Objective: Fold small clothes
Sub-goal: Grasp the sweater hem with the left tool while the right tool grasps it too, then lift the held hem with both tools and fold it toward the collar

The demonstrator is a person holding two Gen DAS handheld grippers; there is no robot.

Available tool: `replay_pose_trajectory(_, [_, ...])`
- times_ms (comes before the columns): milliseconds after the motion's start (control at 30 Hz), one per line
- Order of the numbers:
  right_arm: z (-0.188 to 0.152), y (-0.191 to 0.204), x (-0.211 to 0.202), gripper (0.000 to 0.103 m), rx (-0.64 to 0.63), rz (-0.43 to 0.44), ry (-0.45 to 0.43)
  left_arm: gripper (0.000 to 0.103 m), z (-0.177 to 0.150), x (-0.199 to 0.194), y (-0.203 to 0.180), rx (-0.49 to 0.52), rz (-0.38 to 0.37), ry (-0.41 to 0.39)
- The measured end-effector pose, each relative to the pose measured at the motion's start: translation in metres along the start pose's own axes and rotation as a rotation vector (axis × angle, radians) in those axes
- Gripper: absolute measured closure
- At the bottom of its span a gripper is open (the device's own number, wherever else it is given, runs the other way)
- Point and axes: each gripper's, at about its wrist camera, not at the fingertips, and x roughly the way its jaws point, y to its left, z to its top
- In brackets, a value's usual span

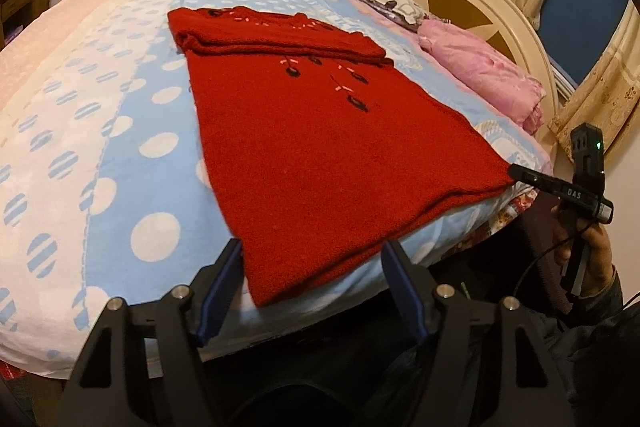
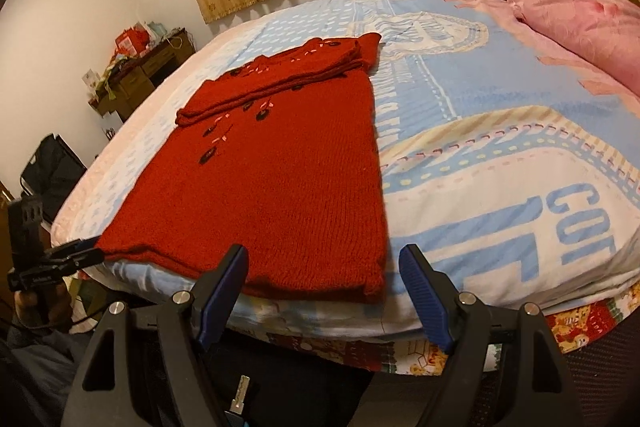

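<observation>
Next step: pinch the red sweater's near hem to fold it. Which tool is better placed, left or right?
Left, narrowly. The red sweater's near hem fills the gap of the open left tool, while the open right tool straddles only the hem's corner. Both look close enough to grip.

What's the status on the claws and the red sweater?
Left claw open at the sweater's near hem corner. Right claw open at the other corner, gripping nothing. Sleeves folded in. Nothing in the way.

Black tongs (image 1: 312,291) — blue ribbed pads (image 2: 426,291); silver screws; dark sleeve (image 1: 600,327).
</observation>
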Motion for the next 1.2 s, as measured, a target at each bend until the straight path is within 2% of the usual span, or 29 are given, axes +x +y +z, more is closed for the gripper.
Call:
replay_pose_trajectory(33, [0.0,0.0,0.0,0.038,-0.002,-0.004,-0.002,0.031,0.0,0.0,0.0,-0.001,-0.005,0.0])
replay_pose_trajectory(67, [0.0,0.0,-0.001,0.044,-0.006,-0.009,-0.003,0.032,0.0,0.001,0.0,-0.001,-0.009,0.002])
replay_pose_trajectory(100, [0.0,0.0,0.0,0.048,-0.009,-0.008,-0.002,0.037,-0.001,0.002,0.001,-0.002,-0.009,0.003])
replay_pose_trajectory(133, [0.0,0.0,0.001,0.049,-0.011,-0.007,0.0,0.042,0.0,0.002,0.002,-0.002,-0.011,0.004])
replay_pose_trajectory(200, [-0.001,0.0,0.002,0.055,-0.022,-0.017,-0.002,0.065,-0.001,0.001,0.003,0.004,0.006,0.004])
replay_pose_trajectory(233, [-0.001,-0.001,0.002,0.064,-0.02,-0.016,-0.005,0.072,-0.001,0.0,0.004,0.003,0.008,0.003])
replay_pose_trajectory(267, [-0.001,-0.002,0.001,0.072,-0.015,-0.011,-0.009,0.083,-0.001,0.0,0.006,0.0,0.002,0.004])
replay_pose_trajectory(300, [-0.001,-0.004,0.0,0.086,-0.011,-0.009,-0.015,0.086,-0.001,-0.001,0.007,-0.004,-0.001,0.004])
replay_pose_trajectory(333, [-0.001,-0.007,-0.001,0.09,-0.005,-0.007,-0.023,0.087,-0.001,-0.002,0.008,-0.007,-0.001,-0.001])
replay_pose_trajectory(600, [0.006,-0.009,-0.021,0.093,0.008,0.055,-0.123,0.09,0.01,-0.025,0.009,0.008,-0.002,-0.116])
replay_pose_trajectory(767, [0.017,-0.008,-0.023,0.093,0.026,0.102,-0.15,0.09,0.023,-0.029,0.017,-0.017,-0.023,-0.147])
replay_pose_trajectory(1033, [0.058,-0.007,-0.024,0.093,0.057,0.181,-0.205,0.091,0.061,-0.035,0.018,-0.001,-0.03,-0.206])
replay_pose_trajectory(1200, [0.086,0.0,-0.024,0.094,0.038,0.198,-0.238,0.091,0.082,-0.036,0.017,0.015,-0.039,-0.227])
